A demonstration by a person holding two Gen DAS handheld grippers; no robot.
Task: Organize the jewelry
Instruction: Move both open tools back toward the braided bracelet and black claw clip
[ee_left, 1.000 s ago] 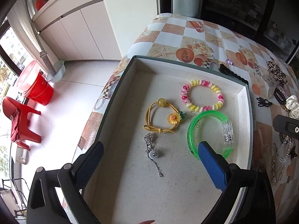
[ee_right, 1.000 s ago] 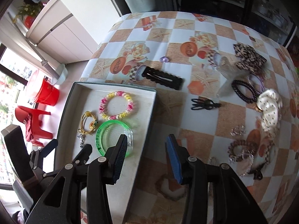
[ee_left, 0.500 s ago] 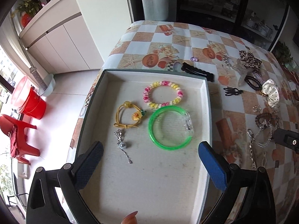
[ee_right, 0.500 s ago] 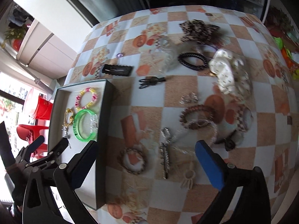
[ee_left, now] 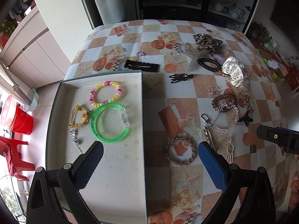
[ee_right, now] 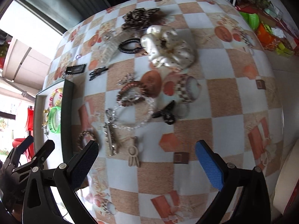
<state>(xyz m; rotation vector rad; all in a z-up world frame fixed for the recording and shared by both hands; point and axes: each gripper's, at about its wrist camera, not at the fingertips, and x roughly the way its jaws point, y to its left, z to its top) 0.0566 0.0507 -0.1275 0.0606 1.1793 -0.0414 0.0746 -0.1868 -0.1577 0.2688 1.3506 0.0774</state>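
Observation:
A shallow grey tray (ee_left: 142, 112) on the table's left holds a green bangle (ee_left: 109, 123), a pink-yellow bead bracelet (ee_left: 106, 93), a yellow flower hair tie (ee_left: 80, 116) and a silver chain (ee_left: 75, 141). My left gripper (ee_left: 149, 160) is open and empty above the tray's right rim, near a braided bracelet (ee_left: 180, 152). My right gripper (ee_right: 147, 161) is open and empty above loose pieces: a cream pendant (ee_right: 133, 154), a silver clip (ee_right: 111, 134), a clear bead chain (ee_right: 136, 117), a brown coil tie (ee_right: 130, 95) and a black claw clip (ee_right: 166, 113).
Farther back lie a white dotted scrunchie (ee_right: 168, 48), a leopard scrunchie (ee_right: 138, 16), a black hair tie (ee_right: 129, 45), a black flat clip (ee_left: 142, 65) and a small black clip (ee_left: 180, 77). The table's right edge (ee_right: 280, 112) drops to the floor. A red bucket (ee_left: 18, 119) stands left.
Both grippers have risen and swung right, off the tray and over the loose jewelry. The right gripper opened wide from one second ago. Nothing was picked up.

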